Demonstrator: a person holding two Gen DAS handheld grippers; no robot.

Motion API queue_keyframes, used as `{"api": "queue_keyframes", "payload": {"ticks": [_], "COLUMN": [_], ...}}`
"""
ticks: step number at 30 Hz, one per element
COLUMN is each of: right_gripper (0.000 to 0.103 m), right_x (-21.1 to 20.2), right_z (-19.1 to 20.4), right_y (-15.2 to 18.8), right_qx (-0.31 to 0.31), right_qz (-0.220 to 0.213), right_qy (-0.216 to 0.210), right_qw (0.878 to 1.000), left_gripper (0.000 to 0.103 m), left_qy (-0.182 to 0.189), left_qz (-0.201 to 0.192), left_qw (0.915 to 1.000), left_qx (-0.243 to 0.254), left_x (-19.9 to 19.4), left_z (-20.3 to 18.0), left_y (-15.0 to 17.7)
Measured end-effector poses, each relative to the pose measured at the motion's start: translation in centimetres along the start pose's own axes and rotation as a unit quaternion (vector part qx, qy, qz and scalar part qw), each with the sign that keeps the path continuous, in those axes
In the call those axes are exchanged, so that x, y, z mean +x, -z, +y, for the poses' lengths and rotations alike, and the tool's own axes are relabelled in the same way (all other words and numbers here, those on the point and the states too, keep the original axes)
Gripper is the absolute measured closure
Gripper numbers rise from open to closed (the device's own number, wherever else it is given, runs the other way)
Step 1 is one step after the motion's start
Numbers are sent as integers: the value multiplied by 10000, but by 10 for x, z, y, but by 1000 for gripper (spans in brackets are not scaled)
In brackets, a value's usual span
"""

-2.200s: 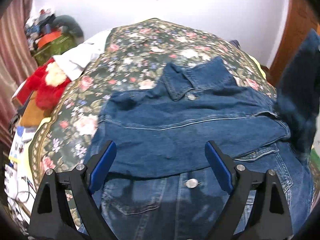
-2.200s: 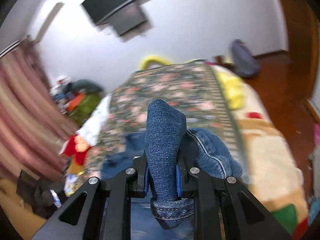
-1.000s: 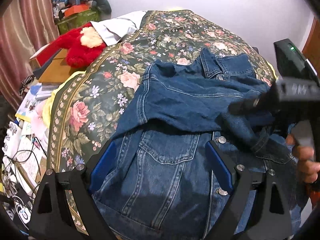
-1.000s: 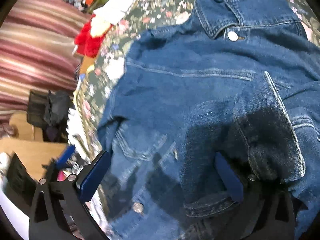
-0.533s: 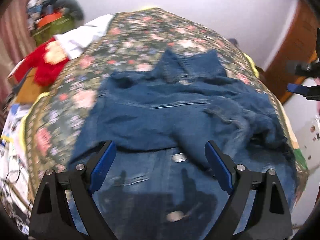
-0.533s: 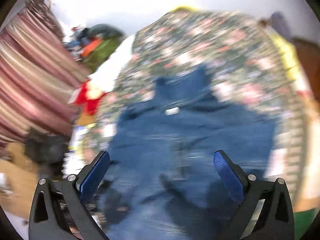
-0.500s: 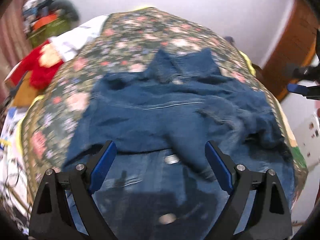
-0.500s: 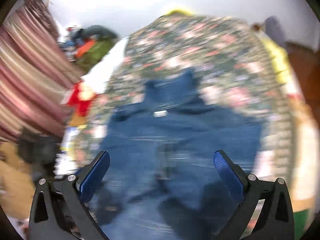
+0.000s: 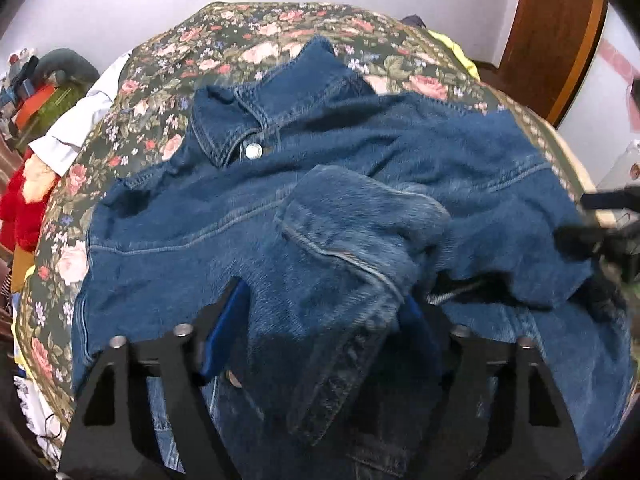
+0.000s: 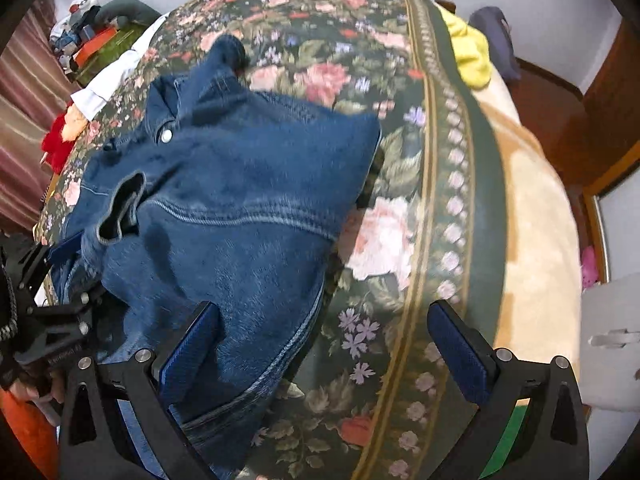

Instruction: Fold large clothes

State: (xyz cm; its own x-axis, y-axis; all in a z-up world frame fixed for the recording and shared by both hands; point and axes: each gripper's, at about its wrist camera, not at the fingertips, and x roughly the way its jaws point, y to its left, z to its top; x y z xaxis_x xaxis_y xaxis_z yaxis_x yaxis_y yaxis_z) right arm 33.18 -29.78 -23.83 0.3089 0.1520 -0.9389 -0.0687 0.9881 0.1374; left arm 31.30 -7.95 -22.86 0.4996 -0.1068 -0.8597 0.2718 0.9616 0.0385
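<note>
Coarse matt blue denim jacket (image 9: 360,216) with shiny metal snap button (image 9: 253,151), soft woven floral bedspread (image 10: 360,80), fuzzy cream blanket (image 10: 536,240), glossy wooden door (image 9: 556,32), matt black plastic tool (image 10: 320,340) frames

Left gripper (image 9: 320,320): I point it steeply down at the denim jacket (image 9: 360,168). Its jaws are closing, with a bunched fold of the jacket's sleeve between the blue pads (image 9: 222,326).

Right gripper (image 10: 326,340): I point it steeply down over the jacket's right edge. Its jaws stand wide apart; the left pad sits against the denim and the right pad hangs clear of it. Nothing is gripped.

Left hand: fingers only (image 10: 24,390), wrapped on the handle.
</note>
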Motion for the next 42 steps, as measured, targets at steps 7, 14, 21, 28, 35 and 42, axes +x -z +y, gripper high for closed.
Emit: {"api": "queue_keyframes", "payload": {"ticks": [7,14,21,28,35,42], "right_gripper": [0,0,0,0,0,0], "right_x": [11,4,-15,-19,17,19], "right_z": [5,3,-7,-14,-14,-18], "right_y": [-1,-4,-11,-23,-23,-23], "right_qx": [7,23,248,373,706,1015], "right_qz": [44,-123,-497,-596,-172,-34], "right_qy": [-106,-15,32,237,-20,-329], "right_qw": [9999,9999,9985,9972,9974,9943], "left_gripper": [83,86,87,87,83,50], "left_qy": [-306,-20,-184,-654,-696,-844], "left_qz": [-373,-954,-2097,-1367,90,418], "left_qw": [9988,9949,9762,9861,9937,9923], "left_qx": [37,-338,-523,-681,-876,-810], "left_x": [-20,-63,-120,-66,22,33], "left_z": [23,64,97,145,181,188], "left_y": [-34,-106,-134,-90,-12,28]}}
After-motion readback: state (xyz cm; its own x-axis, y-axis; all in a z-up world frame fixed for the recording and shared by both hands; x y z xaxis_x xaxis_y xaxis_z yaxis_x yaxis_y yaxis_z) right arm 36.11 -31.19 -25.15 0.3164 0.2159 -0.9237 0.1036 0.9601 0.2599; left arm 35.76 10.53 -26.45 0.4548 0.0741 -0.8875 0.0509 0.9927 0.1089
